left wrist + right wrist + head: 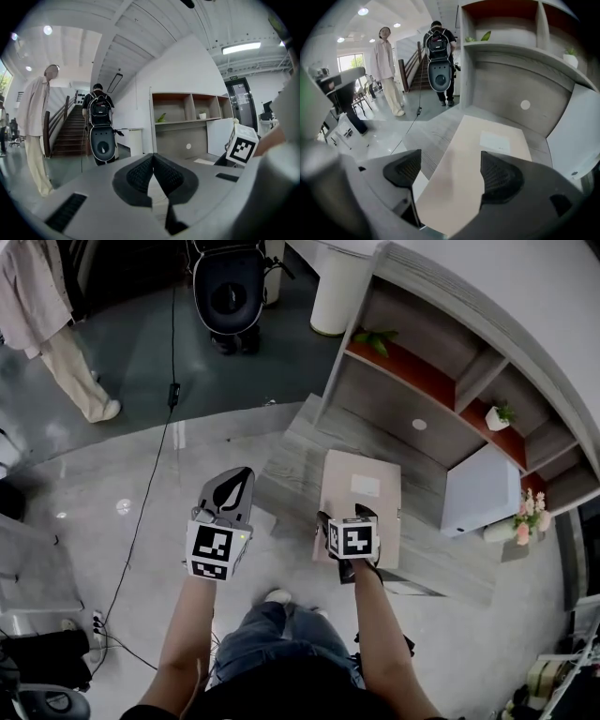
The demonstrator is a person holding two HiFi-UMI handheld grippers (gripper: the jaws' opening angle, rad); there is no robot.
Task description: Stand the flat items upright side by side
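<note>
Jaws of the left gripper [153, 158] fully shut, ridged pads [138, 174] meeting tip to tip, nothing between them. Held level, out over the polished floor [75, 474], marker cube [220, 552] facing up, bare left forearm [183, 643] running straight back behind it. Well ahead of it, a person with a backpack [99, 110] near a staircase [70, 131]; further to its left, a person in pale clothes [35, 126]. Just to its right, the corner of a low grey wooden platform [281, 479]. Right gripper [451, 174] tilted steeply down, jaws spread wide, gripping nothing. Beneath it and between its pads lies the near end of a beige flat box [459, 154], lying flat on the platform with a white label [496, 142] on top. The left pad hangs out past the box's left edge; the right pad sits over its right part. Whether either pad touches the box, cannot tell. Bare right forearm [375, 634] comes in straight behind its cube. Ahead of this gripper, the back wall of a shelf unit [506, 89]. To its right, a white flat panel [576, 136] stands upright against the shelf unit, apart from the beige box. Above that, a small potted plant [570, 58] on a shelf.
</note>
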